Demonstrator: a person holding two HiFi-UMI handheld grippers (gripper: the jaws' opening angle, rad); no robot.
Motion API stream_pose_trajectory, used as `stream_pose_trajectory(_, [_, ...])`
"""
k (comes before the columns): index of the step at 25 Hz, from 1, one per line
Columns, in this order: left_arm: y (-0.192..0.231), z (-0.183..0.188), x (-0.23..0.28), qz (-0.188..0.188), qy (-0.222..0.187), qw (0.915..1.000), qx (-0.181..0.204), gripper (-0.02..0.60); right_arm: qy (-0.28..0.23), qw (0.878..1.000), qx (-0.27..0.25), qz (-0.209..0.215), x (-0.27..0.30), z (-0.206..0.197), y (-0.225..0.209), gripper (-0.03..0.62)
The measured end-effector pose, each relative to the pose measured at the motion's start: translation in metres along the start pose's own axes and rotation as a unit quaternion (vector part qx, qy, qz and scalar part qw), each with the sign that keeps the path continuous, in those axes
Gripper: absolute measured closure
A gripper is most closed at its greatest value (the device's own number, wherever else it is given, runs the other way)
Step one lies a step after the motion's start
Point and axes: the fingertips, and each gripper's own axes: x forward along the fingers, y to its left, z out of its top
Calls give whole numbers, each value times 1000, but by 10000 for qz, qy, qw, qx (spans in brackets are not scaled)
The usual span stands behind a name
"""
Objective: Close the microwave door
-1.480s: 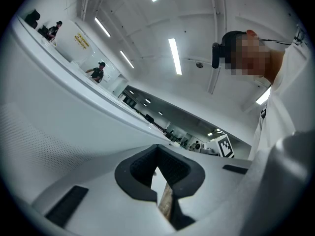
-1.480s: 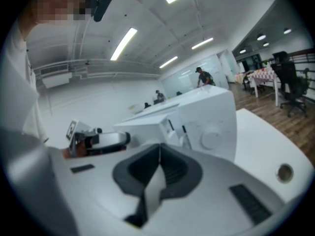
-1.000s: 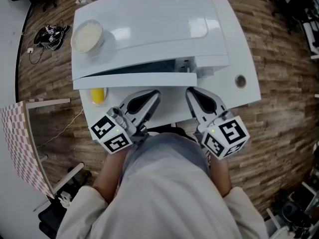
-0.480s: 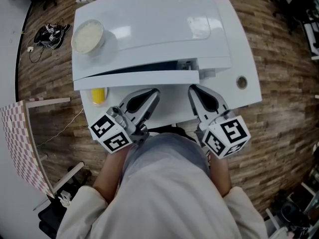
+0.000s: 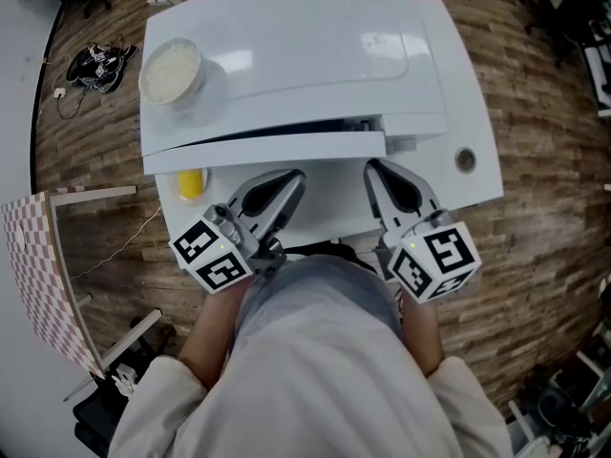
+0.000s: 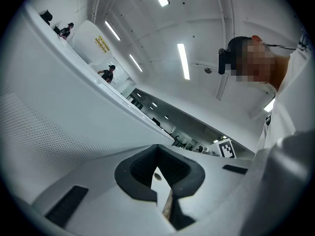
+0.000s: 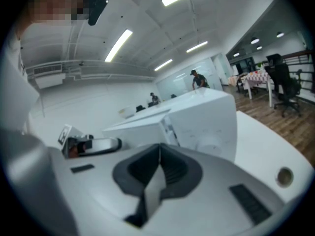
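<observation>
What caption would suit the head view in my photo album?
Left gripper and right gripper, both shut, face the microwave, its door ajar.

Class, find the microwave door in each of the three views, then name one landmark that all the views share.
Head view: door at centre, ajar.
Left gripper view: door fills the left side.
Right gripper view: door left of centre, ajar.
Shared landmark: the left gripper, in all three.

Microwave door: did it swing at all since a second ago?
No. The microwave door still hangs ajar, and its gap to the microwave top looks unchanged.
</observation>
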Motion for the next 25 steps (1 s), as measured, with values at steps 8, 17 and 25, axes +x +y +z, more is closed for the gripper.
stream_pose_trajectory(8, [4, 3, -3, 42, -58, 10000, 7, 568, -119, 9998, -24, -170, 2, 5, -2, 571])
stream_pose_trajectory(17, [8, 5, -5, 52, -109, 9999, -17, 568, -165, 9996, 51, -220, 4, 5, -3, 571])
stream_pose_trajectory(25, [9, 7, -6, 38, -138, 9999, -6, 568, -184, 9994, 118, -269, 5, 5, -3, 571])
